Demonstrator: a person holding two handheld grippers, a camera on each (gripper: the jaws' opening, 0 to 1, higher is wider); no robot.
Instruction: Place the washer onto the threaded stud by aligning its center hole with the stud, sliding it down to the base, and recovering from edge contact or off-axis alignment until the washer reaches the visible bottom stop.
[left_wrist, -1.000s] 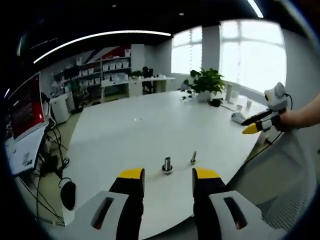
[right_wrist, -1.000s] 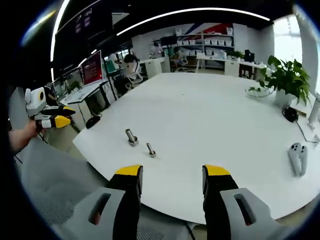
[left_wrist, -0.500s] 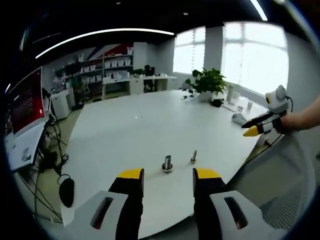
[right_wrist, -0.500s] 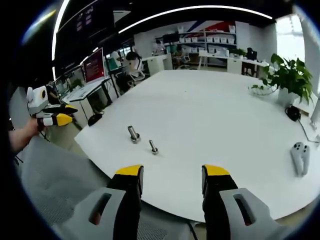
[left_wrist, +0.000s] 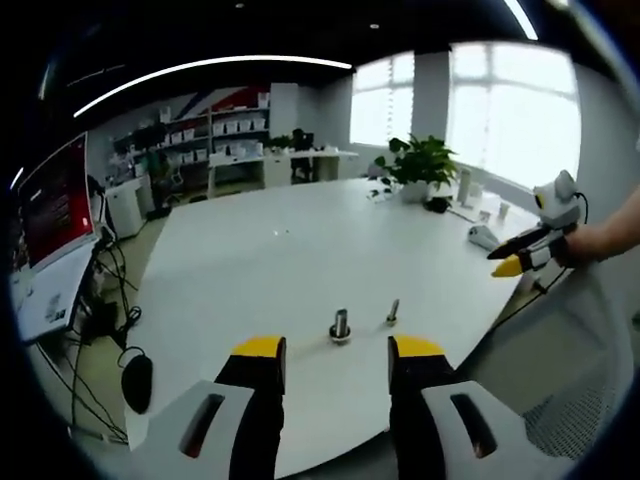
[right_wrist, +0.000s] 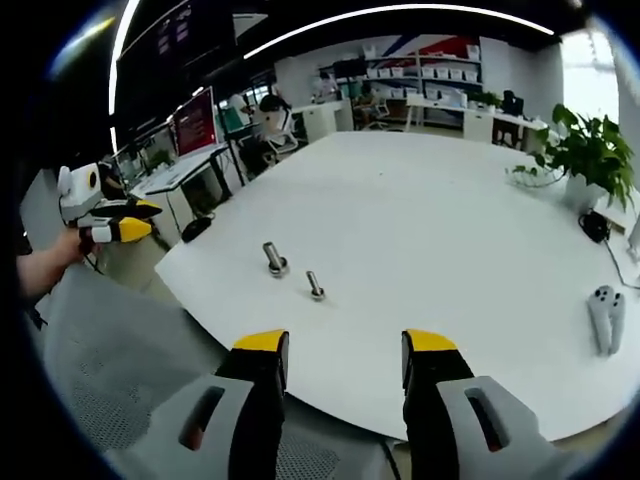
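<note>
On the big white table (left_wrist: 260, 260), smooth and matte with a rounded edge, two small metal pieces stand upright near the front rim, just apart. Taller, thicker stud (left_wrist: 341, 326) is a grey cylinder on a wider flat base; that base ring may be the washer, too small to tell. Thinner bolt (left_wrist: 393, 312) stands just beside it, slim shaft on a small head. Right gripper view has the same pair, stud (right_wrist: 274, 259) and bolt (right_wrist: 315, 286).

Left gripper (left_wrist: 330, 362): yellow-tipped black jaws on grey bodies, spread apart, empty, hanging short of the table edge; it also appears at far left in the right gripper view (right_wrist: 118, 222), held by a hand. Right gripper (right_wrist: 335, 357): jaws apart, nothing between.

Around: potted leafy plant (left_wrist: 418, 165), grey handheld controller (right_wrist: 604, 318) lying flat, red-screened monitor (left_wrist: 52, 202), grey mesh chair back (right_wrist: 90, 380) between the right gripper and the table.
</note>
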